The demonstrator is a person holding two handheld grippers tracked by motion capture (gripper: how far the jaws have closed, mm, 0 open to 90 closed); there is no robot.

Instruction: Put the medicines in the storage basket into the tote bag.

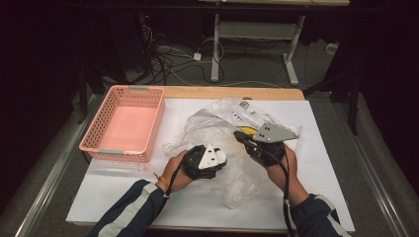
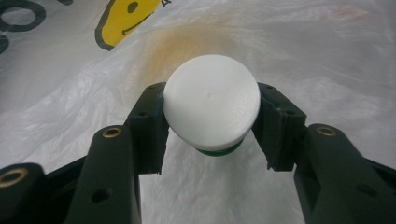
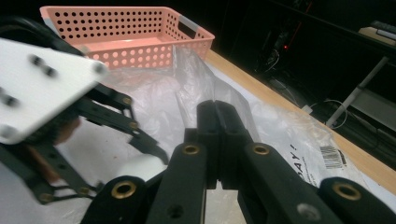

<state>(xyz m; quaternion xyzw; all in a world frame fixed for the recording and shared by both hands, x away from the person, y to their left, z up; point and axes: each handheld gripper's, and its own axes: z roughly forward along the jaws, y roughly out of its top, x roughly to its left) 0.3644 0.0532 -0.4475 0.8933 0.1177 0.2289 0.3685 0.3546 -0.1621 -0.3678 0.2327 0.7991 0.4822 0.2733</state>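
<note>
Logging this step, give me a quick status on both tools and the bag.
Left tool shut on white cap. Right tool shut on plastic bag edge. Pink basket apart, left.

The crumpled plastic bag [image 1: 225, 129] sprawls over the table's middle, blocking passage there; the pink basket [image 1: 123, 123] walls off the far left corner; bare white table surface [image 1: 326, 148] lies open right of the bag and along the near edge.

Lab: dark curtains, floor cables [image 1: 163, 61], papered table [image 1: 197, 207]
</note>
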